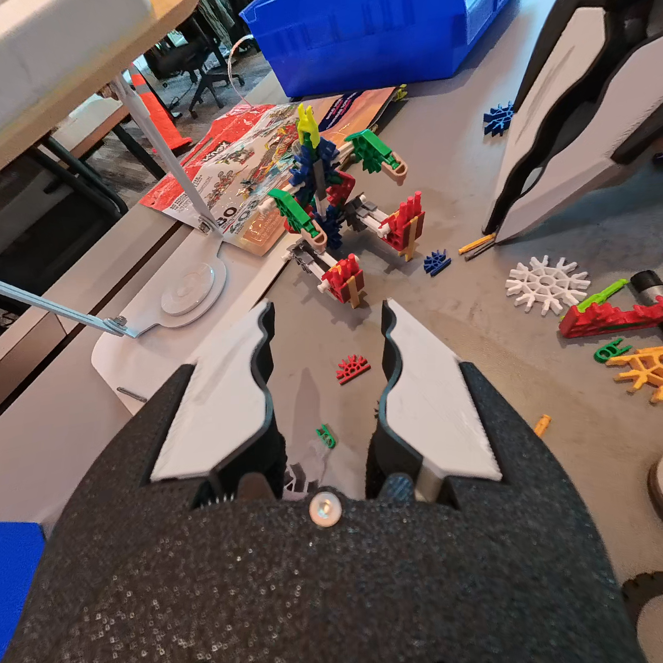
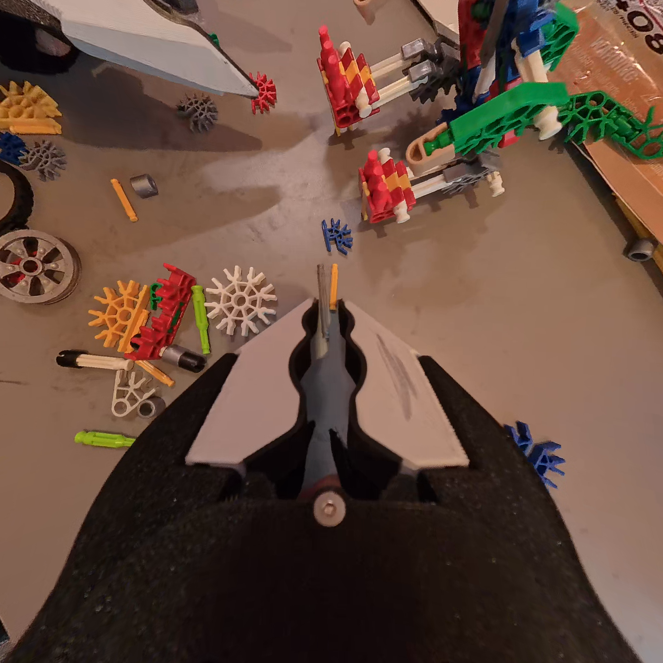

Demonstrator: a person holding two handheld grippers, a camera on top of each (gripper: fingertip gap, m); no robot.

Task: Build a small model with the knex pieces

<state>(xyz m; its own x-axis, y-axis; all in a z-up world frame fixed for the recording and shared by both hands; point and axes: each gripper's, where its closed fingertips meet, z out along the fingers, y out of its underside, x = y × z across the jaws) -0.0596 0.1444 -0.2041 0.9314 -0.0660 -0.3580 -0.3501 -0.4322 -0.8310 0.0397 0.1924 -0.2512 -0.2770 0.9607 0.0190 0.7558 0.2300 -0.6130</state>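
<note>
My left gripper (image 1: 328, 312) is open and empty, low over the grey table (image 1: 448, 358). A red half-round connector (image 1: 352, 369) and a small green clip (image 1: 326, 436) lie on the table between its fingers. A colourful construction-toy model (image 1: 333, 201) stands just ahead of it. My right gripper (image 2: 330, 305) is shut on a small orange rod (image 2: 334, 285) and a grey rod (image 2: 320, 280) beside it, tips down at the table. The rods stick out forward toward a blue connector (image 2: 337, 236). The model (image 2: 502, 107) is at the upper right there.
Loose parts lie left of the right gripper: a white snowflake connector (image 2: 240, 299), orange connector (image 2: 118, 315), red piece (image 2: 165, 312), green rods, a grey wheel (image 2: 34, 267). A blue bin (image 1: 358, 46) and toy packaging (image 1: 233, 179) sit behind the model. A white stand base (image 1: 190, 287) is at the table's left edge. Both grippers' tips are roughly 15 centimeters from the grey wheel (image 2: 34, 267).
</note>
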